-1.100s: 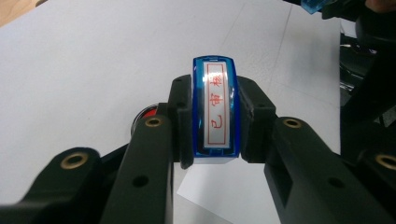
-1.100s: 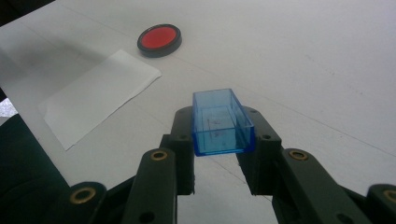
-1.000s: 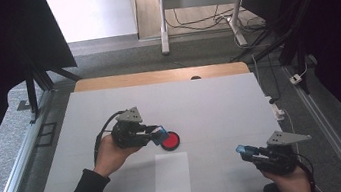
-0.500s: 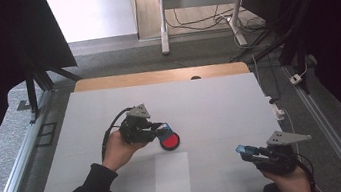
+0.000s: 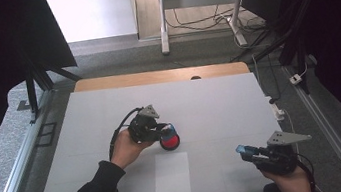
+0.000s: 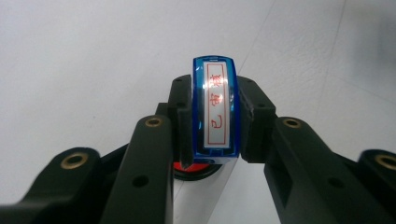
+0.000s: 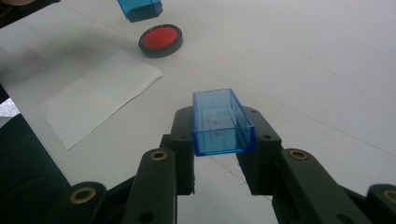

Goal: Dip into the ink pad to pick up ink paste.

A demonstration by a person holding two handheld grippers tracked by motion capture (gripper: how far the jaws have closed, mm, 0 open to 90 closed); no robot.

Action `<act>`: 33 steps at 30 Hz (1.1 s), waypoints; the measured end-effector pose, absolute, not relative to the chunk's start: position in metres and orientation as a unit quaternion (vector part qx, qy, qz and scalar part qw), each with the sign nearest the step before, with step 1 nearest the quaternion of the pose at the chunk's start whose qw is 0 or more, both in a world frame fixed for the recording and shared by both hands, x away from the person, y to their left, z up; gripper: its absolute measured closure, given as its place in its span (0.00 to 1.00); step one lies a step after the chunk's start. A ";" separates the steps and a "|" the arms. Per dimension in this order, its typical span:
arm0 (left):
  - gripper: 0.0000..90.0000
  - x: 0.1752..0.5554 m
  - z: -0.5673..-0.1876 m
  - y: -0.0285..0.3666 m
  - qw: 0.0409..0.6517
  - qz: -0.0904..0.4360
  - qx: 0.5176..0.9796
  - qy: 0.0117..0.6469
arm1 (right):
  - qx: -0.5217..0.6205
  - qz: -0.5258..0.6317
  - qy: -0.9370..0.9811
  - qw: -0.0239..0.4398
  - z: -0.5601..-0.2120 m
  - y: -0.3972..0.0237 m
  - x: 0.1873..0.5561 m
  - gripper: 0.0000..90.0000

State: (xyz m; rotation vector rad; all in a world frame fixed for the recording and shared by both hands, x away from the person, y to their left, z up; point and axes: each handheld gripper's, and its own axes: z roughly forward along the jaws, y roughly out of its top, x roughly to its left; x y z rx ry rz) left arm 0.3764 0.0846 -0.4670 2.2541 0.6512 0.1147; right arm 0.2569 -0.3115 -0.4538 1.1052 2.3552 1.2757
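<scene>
My left gripper (image 5: 165, 128) is shut on a blue stamp (image 6: 215, 109) whose top label carries red characters. The stamp hangs just over a round red ink pad (image 5: 170, 142) in a black case; the left gripper view catches the ink pad (image 6: 196, 169) peeking out under it. Whether stamp and pad touch I cannot tell. Near the table's front right, my right gripper (image 5: 243, 150) is shut on a clear blue stamp cap (image 7: 222, 122), held with its hollow side up. In the right gripper view the stamp (image 7: 140, 8) shows above the ink pad (image 7: 160, 40).
A white sheet of paper (image 5: 172, 176) lies flat on the grey table (image 5: 219, 99) just in front of the ink pad, between the two hands. A wooden strip (image 5: 160, 76) borders the table's far edge. Metal rails run along both sides.
My left hand has carried the stamp to the right and downward, so it now sits over the ink pad. The right hand and the cap have stayed still.
</scene>
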 end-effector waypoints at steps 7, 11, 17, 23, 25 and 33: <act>0.78 0.381 -0.475 0.081 0.376 0.044 0.888 0.261 | 0.378 0.438 0.807 0.122 -0.454 -0.311 0.257 0.76; 0.78 0.382 -0.479 0.078 0.367 0.045 0.891 0.263 | 0.377 0.438 0.807 0.121 -0.454 -0.311 0.257 0.76; 0.78 0.384 -0.484 0.076 0.361 0.043 0.892 0.268 | 0.376 0.439 0.807 0.121 -0.454 -0.311 0.257 0.76; 0.78 0.386 -0.488 0.075 0.354 0.039 0.893 0.276 | 0.376 0.439 0.807 0.120 -0.454 -0.311 0.257 0.76; 0.78 0.387 -0.489 0.076 0.354 0.038 0.893 0.276 | 0.376 0.439 0.807 0.120 -0.454 -0.311 0.257 0.76; 0.78 0.391 -0.492 0.079 0.364 0.024 0.886 0.285 | 0.375 0.438 0.808 0.120 -0.454 -0.311 0.257 0.76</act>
